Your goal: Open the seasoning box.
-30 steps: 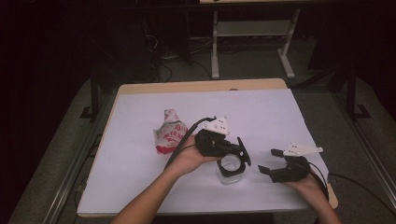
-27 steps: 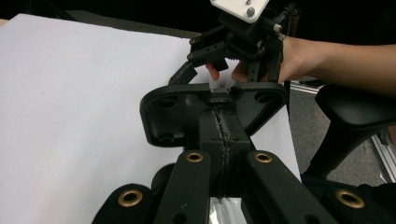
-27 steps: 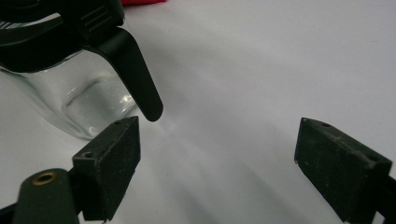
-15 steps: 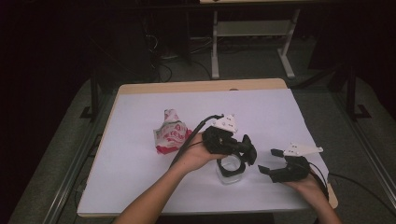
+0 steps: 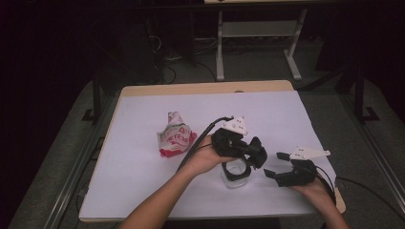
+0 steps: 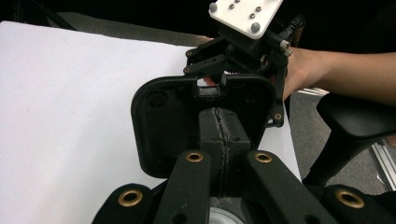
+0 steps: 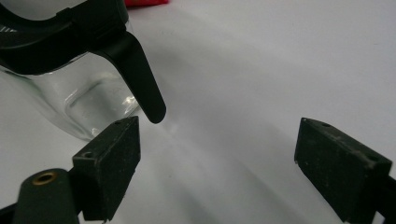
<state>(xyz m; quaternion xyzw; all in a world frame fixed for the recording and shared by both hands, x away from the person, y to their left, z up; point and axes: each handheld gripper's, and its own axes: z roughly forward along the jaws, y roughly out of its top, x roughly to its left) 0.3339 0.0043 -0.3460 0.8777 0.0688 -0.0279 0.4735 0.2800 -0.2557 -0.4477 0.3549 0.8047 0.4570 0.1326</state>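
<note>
A clear square jar (image 5: 235,172) stands on the white table (image 5: 143,191), near its front edge. My left gripper (image 5: 256,155) hangs over the jar with its jaws shut. In the left gripper view its tips (image 6: 219,116) rest against the inside of the jar's black lid (image 6: 159,126), which stands raised. I cannot tell whether anything thin is pinched between them. Just right of the jar, my right gripper (image 5: 274,164) stands open and points at it. In the right gripper view (image 7: 219,149) the jar (image 7: 79,102) lies off the left pad, and a black tab (image 7: 140,79) hangs down its side.
A crumpled red and white wrapper (image 5: 175,136) lies left of the jar. The table's right front corner (image 5: 340,207) is close under the right hand. Beyond the table, on the dark floor, stand a metal stand (image 5: 253,33) and some cables.
The left hand has carried its gripper a little to the right, farther over the jar. The right gripper has stayed where it was.
</note>
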